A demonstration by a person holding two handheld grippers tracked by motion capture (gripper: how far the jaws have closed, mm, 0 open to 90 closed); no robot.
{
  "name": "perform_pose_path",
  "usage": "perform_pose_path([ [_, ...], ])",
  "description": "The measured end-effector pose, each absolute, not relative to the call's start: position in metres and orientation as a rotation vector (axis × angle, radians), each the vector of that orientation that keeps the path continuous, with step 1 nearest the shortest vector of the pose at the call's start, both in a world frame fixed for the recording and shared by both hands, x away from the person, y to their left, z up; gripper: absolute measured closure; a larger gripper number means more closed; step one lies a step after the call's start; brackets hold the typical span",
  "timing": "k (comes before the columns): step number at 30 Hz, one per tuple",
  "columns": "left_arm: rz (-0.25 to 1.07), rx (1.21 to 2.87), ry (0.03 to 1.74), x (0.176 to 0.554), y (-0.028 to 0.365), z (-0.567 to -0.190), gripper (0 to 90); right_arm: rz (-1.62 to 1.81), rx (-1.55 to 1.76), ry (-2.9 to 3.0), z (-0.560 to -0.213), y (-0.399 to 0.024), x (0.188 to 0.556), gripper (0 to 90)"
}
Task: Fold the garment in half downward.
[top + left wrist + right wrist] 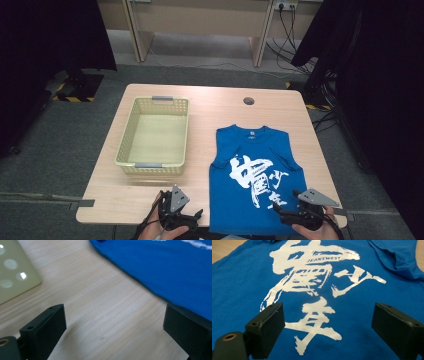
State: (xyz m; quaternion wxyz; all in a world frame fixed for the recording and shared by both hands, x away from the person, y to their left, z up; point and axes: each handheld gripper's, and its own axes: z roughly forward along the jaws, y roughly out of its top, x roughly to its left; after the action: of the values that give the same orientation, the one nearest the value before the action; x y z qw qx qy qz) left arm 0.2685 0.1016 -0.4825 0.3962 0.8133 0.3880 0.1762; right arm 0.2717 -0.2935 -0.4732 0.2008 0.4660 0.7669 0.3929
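High view: a blue shirt (255,175) with white print lies flat on the right half of the table (210,100), front up, collar away from the person, its hem at the near edge. A pale yellow basket (155,131) stands on the left half, well apart from the shirt. The left gripper (192,216) sits at the near edge just left of the hem; the right gripper (281,212) sits over the shirt's lower right corner. A hand holds each. Left gripper view: the jaws stand wide apart with bare table (100,310) between them, gripping nothing; the shirt (162,267) edge runs by the right jaw, and a basket (15,275) corner shows at upper left. Right gripper view: the jaws are spread wide above the shirt (242,285), holding nothing, with the white print (312,290), reading JEANSWEST among its characters, between them.
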Motion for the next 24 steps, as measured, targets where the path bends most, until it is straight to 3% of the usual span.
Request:
perform_pose_path([
  [24, 0.377, 2.033, 0.916, 0.315, 0.058, -0.465, 6.8, 1.067, 1.337, 2.096, -0.464, -0.309, 0.312, 11.7],
])
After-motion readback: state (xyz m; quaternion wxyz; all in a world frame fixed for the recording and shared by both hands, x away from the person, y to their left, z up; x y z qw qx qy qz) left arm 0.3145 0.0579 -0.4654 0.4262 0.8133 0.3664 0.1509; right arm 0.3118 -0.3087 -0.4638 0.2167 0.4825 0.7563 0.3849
